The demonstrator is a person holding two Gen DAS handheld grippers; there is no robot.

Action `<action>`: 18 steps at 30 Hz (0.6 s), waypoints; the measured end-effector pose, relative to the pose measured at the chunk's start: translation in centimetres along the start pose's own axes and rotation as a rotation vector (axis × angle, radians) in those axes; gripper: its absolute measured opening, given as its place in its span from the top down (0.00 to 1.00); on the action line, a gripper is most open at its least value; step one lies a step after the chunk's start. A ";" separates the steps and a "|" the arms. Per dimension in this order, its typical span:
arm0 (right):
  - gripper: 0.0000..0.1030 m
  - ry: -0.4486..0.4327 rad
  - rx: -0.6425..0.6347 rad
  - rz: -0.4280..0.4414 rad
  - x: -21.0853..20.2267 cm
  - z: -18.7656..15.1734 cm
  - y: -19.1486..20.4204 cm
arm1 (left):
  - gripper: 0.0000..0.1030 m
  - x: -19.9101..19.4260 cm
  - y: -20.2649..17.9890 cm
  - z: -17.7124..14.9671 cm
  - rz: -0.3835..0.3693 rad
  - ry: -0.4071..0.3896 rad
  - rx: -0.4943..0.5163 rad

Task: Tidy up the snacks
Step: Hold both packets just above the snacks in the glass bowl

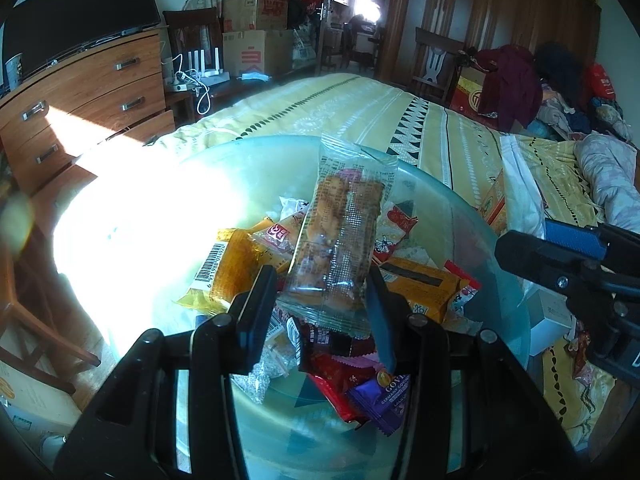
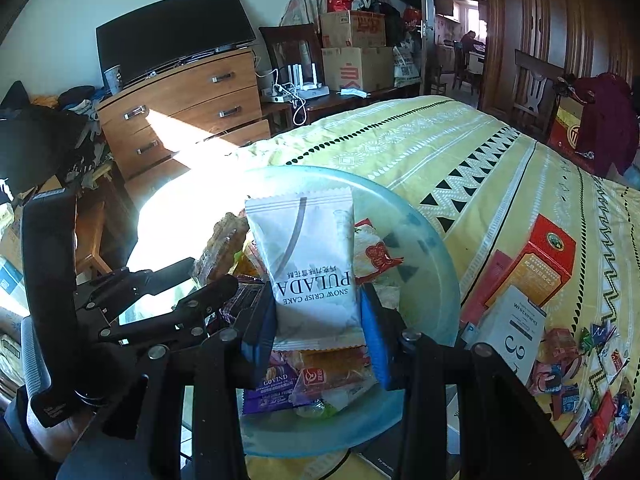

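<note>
left gripper (image 1: 322, 300), left wrist view: level over the glass bowl (image 1: 472, 216), jaws clamped on a clear snack packet (image 1: 336, 240) standing upright above the snack pile; bowl's left side lost in sun glare. right wrist view: right gripper (image 2: 318, 320) grips a white pulada snow crisp cake packet (image 2: 308, 256) upright over the same bowl, hiding snacks behind it.
</note>
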State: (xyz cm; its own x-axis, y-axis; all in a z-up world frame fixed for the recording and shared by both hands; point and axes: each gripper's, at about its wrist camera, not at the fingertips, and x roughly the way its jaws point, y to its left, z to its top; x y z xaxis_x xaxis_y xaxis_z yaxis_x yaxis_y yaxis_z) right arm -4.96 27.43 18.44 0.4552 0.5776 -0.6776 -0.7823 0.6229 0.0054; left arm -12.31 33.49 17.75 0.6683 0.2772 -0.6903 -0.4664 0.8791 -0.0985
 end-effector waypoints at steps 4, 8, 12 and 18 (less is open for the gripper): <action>0.58 0.004 0.002 0.008 0.3 -0.2 0.0 | 0.56 0.1 -0.3 -0.1 0.014 -0.001 0.016; 0.58 0.010 0.002 0.011 0.4 -0.2 0.0 | 0.56 0.1 -0.4 -0.2 0.028 -0.001 0.027; 0.58 0.012 0.003 0.013 0.5 -0.3 0.0 | 0.56 0.1 -0.7 -0.3 0.040 -0.003 0.038; 0.58 0.017 0.004 0.013 0.6 -0.7 -0.1 | 0.56 0.1 -0.8 -0.3 0.045 -0.001 0.047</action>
State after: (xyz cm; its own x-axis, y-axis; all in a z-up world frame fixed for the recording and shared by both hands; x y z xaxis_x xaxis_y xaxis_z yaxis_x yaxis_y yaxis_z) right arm -4.90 27.33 17.54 0.4378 0.5764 -0.6899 -0.7863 0.6177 0.0171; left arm -12.05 32.66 17.52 0.6483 0.3172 -0.6922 -0.4679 0.8832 -0.0335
